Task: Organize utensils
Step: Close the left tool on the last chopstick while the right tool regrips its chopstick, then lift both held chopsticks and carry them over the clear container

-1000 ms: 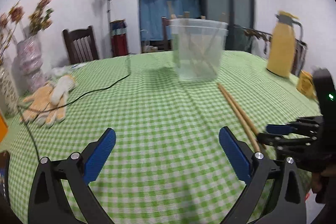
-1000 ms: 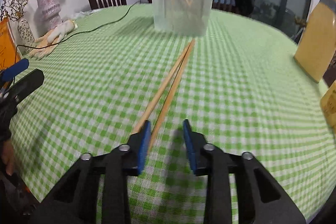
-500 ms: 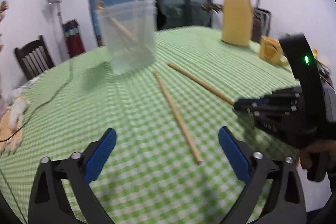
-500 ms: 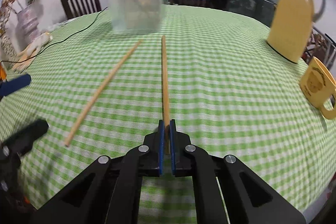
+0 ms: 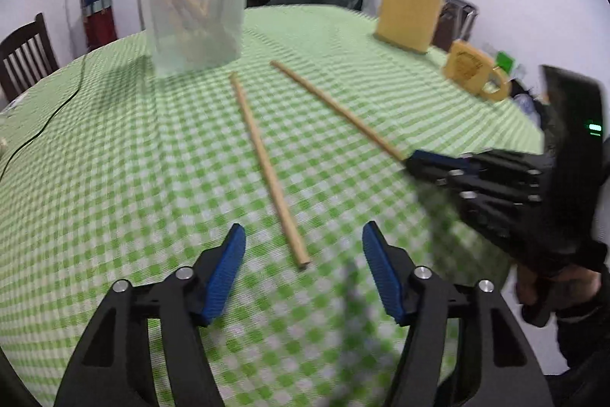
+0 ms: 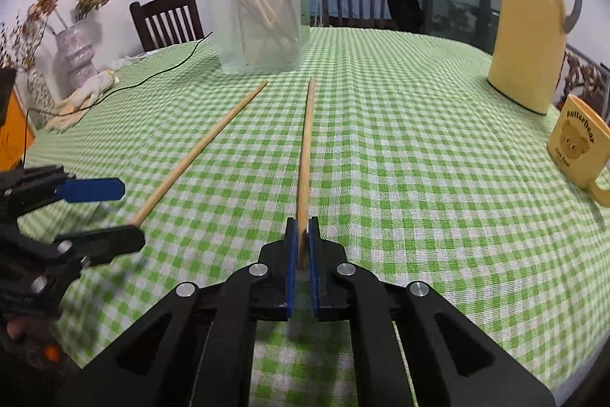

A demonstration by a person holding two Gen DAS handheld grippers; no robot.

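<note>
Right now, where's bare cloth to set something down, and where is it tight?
Free: the wide stretch between the held chopstick and the yellow jug and mug; also left of the loose chopstick, towards the black cable. Tight: the wedge between both chopsticks below the clear container, where both grippers sit.

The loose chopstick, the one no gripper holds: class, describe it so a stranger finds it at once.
Start at the clear plastic tub of chopsticks on the green checked tablecloth. Two chopsticks lie before it. The loose chopstick is the bare one, ending between the open left gripper; the right gripper clamps the other.
</note>
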